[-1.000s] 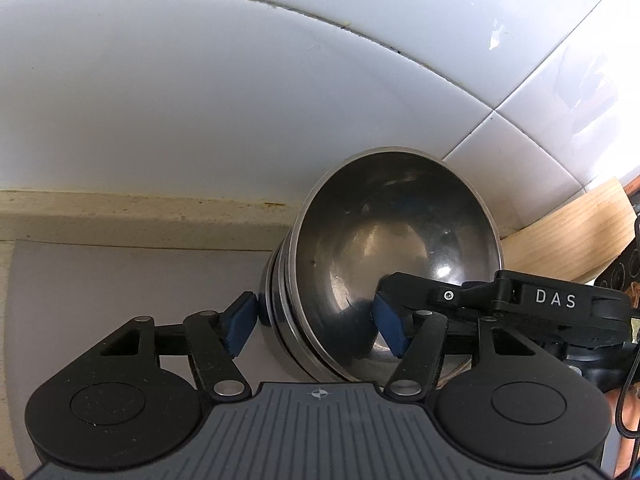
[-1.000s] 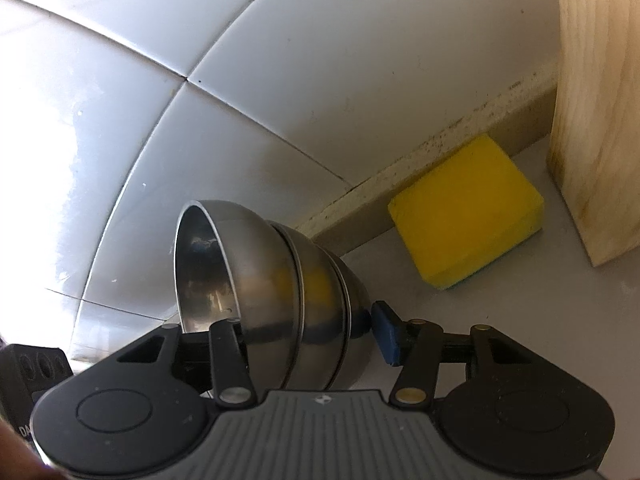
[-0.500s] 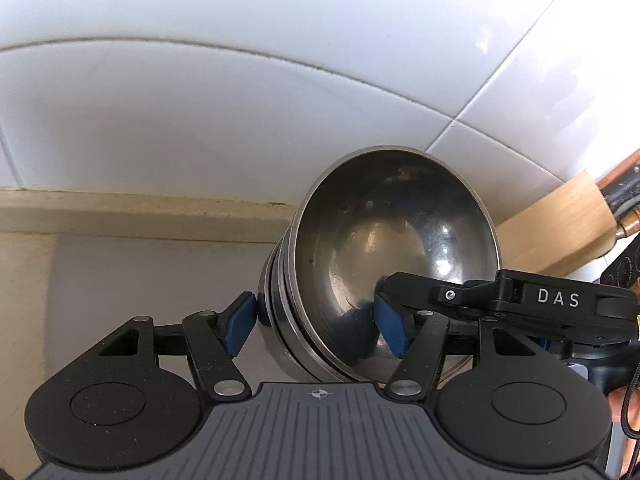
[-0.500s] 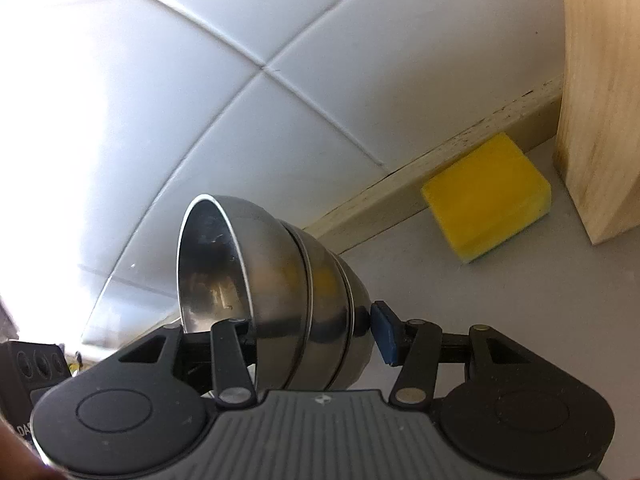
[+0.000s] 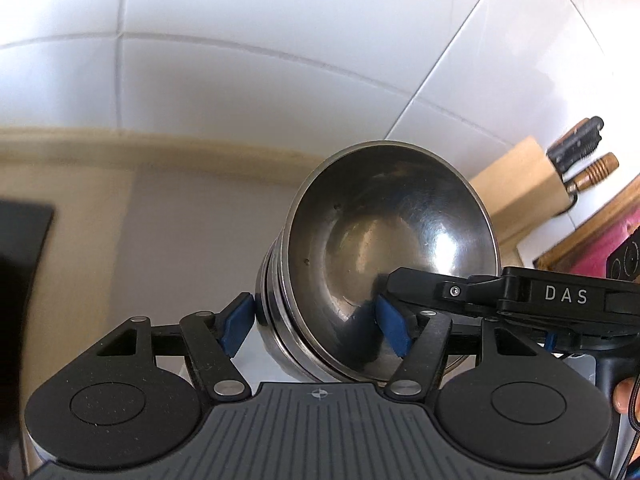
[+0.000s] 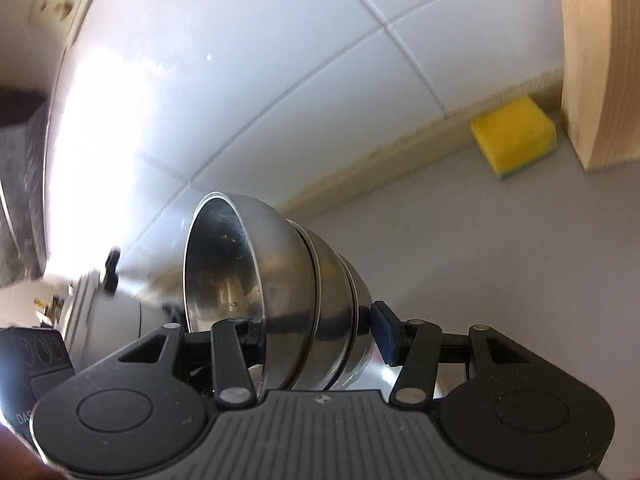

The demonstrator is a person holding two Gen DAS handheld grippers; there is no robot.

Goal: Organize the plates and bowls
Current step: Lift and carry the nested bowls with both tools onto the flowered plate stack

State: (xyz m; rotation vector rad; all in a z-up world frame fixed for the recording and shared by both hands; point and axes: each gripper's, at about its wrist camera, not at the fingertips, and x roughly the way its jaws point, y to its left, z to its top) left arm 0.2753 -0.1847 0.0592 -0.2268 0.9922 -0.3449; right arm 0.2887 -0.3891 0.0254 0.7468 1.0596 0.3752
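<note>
A nested stack of steel bowls (image 5: 392, 240) hangs on its side above the grey counter, mouth towards the left wrist view. My left gripper (image 5: 316, 328) straddles its lower edge: one blue pad (image 5: 238, 328) lies against the outer bowl, the other sits inside the inner bowl. Its jaws are opening slightly with the stack between them. A finger of the right gripper (image 5: 420, 284) reaches into the bowl from the right. In the right wrist view the stack of bowls (image 6: 280, 272) sits in my right gripper (image 6: 320, 336), shut on it. One pad (image 6: 384, 336) presses the base; the other is hidden inside.
White tiled wall (image 5: 280, 80) stands close behind. A yellow sponge (image 6: 514, 136) lies at the wall's foot beside a wooden knife block (image 6: 592, 60). The knife block (image 5: 516, 188) with handles shows at right in the left view. A dark object (image 5: 20, 260) sits at far left.
Both grippers have risen and drawn back from the wall with the bowl stack between them. The sponge looks smaller and farther, and the knife block with its handles has come into the left view.
</note>
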